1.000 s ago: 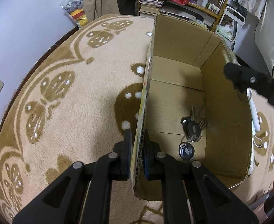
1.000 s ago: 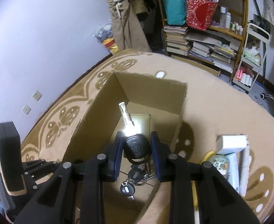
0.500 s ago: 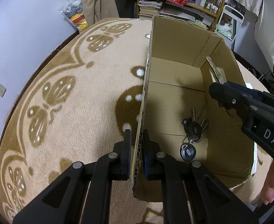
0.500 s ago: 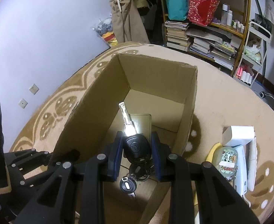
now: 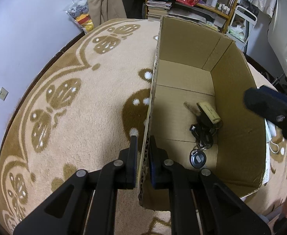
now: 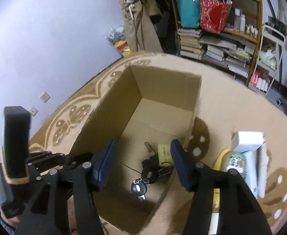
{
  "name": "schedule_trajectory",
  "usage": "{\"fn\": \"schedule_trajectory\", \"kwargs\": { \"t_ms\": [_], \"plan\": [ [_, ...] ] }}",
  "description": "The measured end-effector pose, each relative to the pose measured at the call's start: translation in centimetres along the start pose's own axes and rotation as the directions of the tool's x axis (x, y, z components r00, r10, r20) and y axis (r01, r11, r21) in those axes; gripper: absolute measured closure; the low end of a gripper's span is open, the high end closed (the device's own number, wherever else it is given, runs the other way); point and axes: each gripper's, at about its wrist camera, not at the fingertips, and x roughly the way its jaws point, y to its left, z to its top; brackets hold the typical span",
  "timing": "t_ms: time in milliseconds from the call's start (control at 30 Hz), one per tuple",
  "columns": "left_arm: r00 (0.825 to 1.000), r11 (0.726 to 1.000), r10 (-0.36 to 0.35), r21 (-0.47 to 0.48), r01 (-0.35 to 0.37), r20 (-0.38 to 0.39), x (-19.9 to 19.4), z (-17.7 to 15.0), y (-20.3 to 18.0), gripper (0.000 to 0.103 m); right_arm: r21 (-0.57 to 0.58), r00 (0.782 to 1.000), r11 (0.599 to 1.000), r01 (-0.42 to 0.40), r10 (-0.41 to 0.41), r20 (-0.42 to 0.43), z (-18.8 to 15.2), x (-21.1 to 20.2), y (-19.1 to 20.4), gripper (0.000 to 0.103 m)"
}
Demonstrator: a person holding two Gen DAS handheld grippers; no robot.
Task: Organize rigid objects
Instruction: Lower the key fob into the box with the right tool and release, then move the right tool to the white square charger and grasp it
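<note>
An open cardboard box (image 5: 235,98) (image 6: 112,105) stands on the patterned carpet. A bunch of black keys with a tan tag (image 5: 203,121) (image 6: 157,166) lies on the box floor, with a round black fob (image 5: 198,159) (image 6: 138,188) beside it. My left gripper (image 5: 143,148) is shut on the box's left wall. My right gripper (image 6: 141,164) is open and empty above the keys, over the box; it also shows at the right edge of the left wrist view (image 5: 270,107).
To the right of the box lie a white box (image 6: 248,141), a printed round item (image 6: 234,161) and other white items on the carpet. A bookshelf (image 6: 217,39) stands at the back. A wall with sockets (image 6: 44,97) is on the left.
My right gripper held a black key with its tag over the box; it has opened and the key now lies on the box floor with the other keys. The left gripper has kept its hold.
</note>
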Motion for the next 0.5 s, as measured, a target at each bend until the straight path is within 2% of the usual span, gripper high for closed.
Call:
{"fn": "schedule_trajectory", "kwargs": {
  "t_ms": [67, 133, 500],
  "plan": [
    [1.0, 1.0, -0.004, -0.004, 0.004, -0.002, 0.0, 0.0, 0.0, 0.092, 0.01, 1.0, 1.0, 0.005, -0.005, 0.01, 0.0, -0.8, -0.6, 0.031],
    [1.0, 1.0, -0.004, -0.005, 0.004, -0.002, 0.0, -0.1, -0.1, 0.092, 0.016, 1.0, 1.0, 0.016, -0.016, 0.021, -0.1, -1.6, -1.3, 0.021],
    [1.0, 1.0, 0.012, 0.008, -0.012, -0.002, -0.2, -0.2, -0.4, 0.092, 0.076, 0.996, 0.993, 0.09, -0.09, 0.0, -1.9, -3.0, -5.6, 0.016]
  ]
}}
